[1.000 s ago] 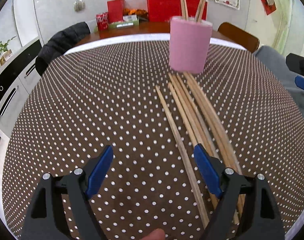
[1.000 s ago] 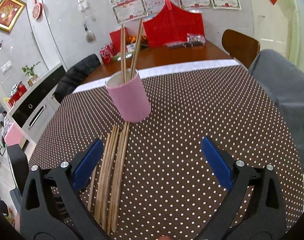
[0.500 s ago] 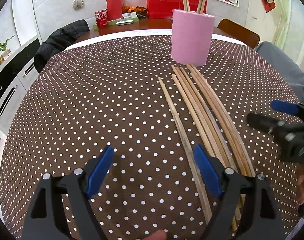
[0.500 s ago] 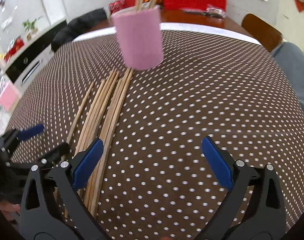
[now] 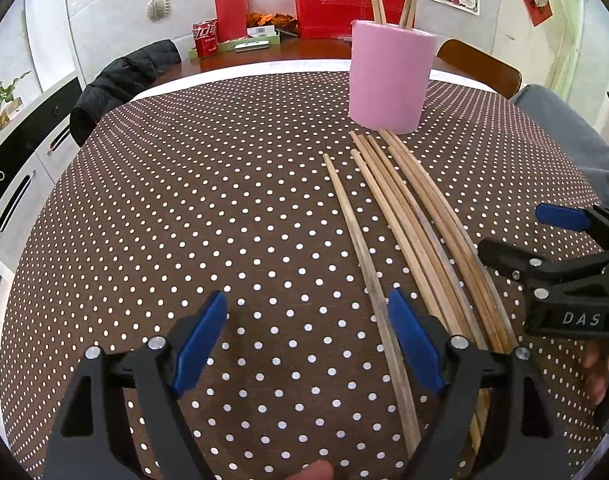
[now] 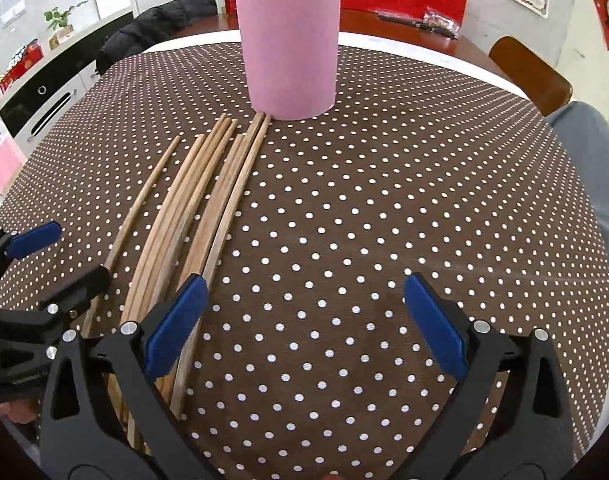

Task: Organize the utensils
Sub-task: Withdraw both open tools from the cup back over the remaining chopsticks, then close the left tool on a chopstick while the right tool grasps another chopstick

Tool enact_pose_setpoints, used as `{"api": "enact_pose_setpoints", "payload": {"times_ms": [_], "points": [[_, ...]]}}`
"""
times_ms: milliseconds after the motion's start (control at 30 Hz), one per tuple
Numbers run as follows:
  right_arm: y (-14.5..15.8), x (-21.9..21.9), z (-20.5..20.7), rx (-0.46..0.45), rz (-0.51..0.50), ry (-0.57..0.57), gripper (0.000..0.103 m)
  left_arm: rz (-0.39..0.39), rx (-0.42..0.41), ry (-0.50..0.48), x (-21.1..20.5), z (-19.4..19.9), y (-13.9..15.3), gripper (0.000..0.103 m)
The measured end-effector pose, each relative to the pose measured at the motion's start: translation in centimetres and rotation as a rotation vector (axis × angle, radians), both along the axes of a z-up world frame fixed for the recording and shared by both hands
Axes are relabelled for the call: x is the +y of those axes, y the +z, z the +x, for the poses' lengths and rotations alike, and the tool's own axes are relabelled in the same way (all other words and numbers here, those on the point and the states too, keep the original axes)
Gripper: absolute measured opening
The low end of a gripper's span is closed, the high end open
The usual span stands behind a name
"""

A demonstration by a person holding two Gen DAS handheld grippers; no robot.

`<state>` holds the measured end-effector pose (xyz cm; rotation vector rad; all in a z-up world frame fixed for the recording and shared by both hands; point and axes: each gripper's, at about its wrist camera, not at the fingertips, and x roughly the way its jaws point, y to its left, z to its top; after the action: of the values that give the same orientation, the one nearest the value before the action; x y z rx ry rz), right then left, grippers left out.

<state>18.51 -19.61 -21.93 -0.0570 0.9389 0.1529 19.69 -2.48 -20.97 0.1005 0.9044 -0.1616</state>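
Several wooden chopsticks (image 5: 416, 220) lie in a loose bundle on the dotted brown tablecloth (image 5: 184, 200), ends near a pink cup (image 5: 388, 78) that holds a few upright chopsticks. One chopstick (image 5: 360, 256) lies apart on the left. My left gripper (image 5: 308, 344) is open and empty, low over the cloth left of the bundle. My right gripper (image 6: 304, 316) is open and empty, right of the bundle (image 6: 192, 216), facing the cup (image 6: 290, 50). Each gripper shows in the other's view: right (image 5: 552, 236), left (image 6: 56, 252).
A wooden chair (image 5: 480, 66) and a grey-clad knee (image 5: 564, 132) are at the table's right. A black jacket (image 5: 120, 84) hangs on a chair at the far left. Red boxes and a can (image 5: 204, 38) stand on the far sideboard.
My right gripper has come down and closer to the chopsticks, its left finger now at the bundle's edge. It has moved further into the left wrist view. The left gripper has barely moved.
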Motion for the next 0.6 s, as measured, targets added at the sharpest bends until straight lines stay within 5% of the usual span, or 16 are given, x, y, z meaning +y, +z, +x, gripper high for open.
{"api": "enact_pose_setpoints", "payload": {"times_ms": [600], "points": [[-0.2,0.7,2.6,0.038,-0.023,-0.008,0.097,0.037,0.010,0.005,0.0,1.7,0.1,0.082]]}}
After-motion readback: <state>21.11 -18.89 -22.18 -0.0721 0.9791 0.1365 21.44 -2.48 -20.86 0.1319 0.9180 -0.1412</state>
